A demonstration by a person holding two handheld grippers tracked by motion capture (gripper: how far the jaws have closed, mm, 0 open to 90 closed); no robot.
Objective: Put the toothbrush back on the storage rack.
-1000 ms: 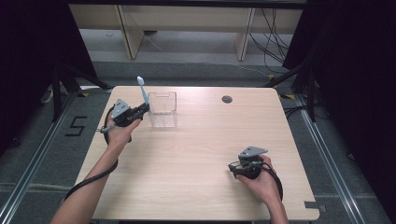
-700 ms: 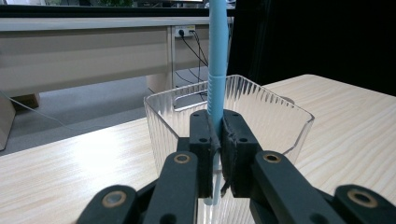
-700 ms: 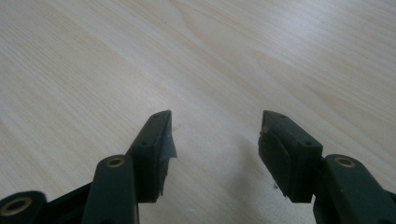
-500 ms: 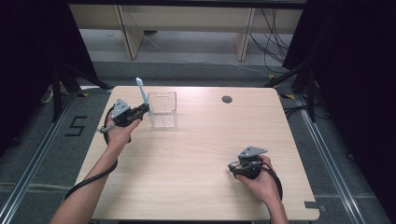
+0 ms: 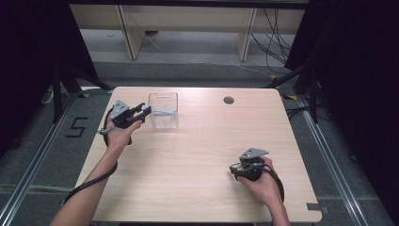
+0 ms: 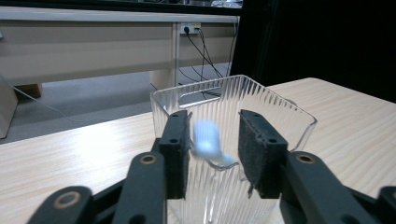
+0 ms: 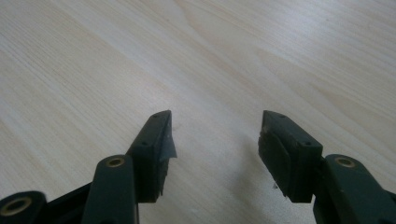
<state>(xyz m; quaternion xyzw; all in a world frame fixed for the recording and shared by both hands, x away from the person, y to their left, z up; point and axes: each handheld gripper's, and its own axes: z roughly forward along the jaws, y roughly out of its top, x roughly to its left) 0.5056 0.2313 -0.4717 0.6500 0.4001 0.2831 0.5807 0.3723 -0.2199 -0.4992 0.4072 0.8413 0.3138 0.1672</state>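
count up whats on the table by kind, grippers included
grippers: 2, left gripper and right gripper
clear ribbed containers: 1, clear container
light blue items: 1, blue item, blurred, over the container's opening between the left gripper's open jaws
total: 4

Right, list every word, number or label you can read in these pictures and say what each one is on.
"5" – a dark figure marked on the grey floor, left of the table, seen in the high view.
Nothing else can be read: the clear plastic box, the left gripper, the right gripper and the shelf behind the table carry no visible lettering.
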